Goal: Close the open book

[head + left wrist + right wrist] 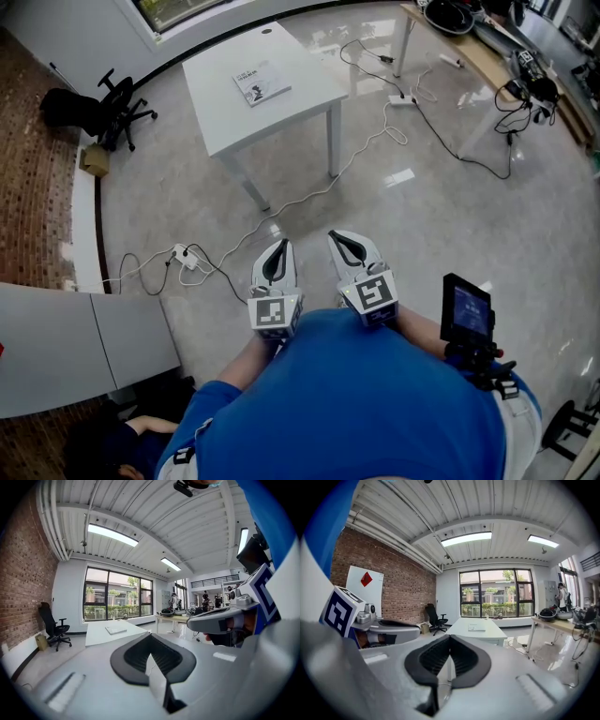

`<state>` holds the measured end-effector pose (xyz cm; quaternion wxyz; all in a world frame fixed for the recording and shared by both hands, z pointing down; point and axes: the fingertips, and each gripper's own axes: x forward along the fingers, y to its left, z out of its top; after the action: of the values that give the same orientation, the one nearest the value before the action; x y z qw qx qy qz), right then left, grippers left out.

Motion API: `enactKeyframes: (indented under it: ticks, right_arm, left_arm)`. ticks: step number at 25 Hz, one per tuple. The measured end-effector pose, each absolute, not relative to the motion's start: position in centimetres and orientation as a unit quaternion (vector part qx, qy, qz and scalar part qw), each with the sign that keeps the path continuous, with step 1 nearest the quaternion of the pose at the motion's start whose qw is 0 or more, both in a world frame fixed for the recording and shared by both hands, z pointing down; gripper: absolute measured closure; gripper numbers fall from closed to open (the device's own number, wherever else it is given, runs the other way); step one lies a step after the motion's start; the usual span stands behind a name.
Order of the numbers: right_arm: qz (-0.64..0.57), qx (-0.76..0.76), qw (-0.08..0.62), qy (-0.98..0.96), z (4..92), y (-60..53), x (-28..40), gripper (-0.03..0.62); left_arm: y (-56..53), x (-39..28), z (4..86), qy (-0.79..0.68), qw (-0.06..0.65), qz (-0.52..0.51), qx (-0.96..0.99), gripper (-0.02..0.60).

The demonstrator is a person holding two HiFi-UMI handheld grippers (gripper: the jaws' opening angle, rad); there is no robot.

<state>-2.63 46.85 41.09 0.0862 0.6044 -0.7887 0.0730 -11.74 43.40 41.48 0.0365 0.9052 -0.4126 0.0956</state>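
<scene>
**Presently: book out of reach, both claws shut and empty**

The book [262, 82] lies flat on the table [314, 80], upper left of centre in the head view. Whether it lies open cannot be told from here. Left gripper [278, 247] and right gripper [343, 238], low centre, are well apart from it, jaws together, nothing held. Recommended: step clear of the floor cable [281, 212], face the table squarely, and spread one claw only at the cover's free edge.
</scene>
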Motion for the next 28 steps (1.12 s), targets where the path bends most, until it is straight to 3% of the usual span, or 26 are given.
enactKeyframes:
  ticks: [8, 28]
  right_arm:
    - [0.082, 0.593, 0.081, -0.797, 42.1, 42.8, 1.7, 0.591]
    - [0.089, 0.612, 0.108, -0.778, 43.1, 26.9, 2.4, 0.591]
  left_arm:
    - [39.3, -8.1, 43.0, -0.442, 0.041, 0.127, 0.887, 0.578]
    - [22.9, -6.3, 43.4, -0.396, 0.048, 0.100, 0.912, 0.578]
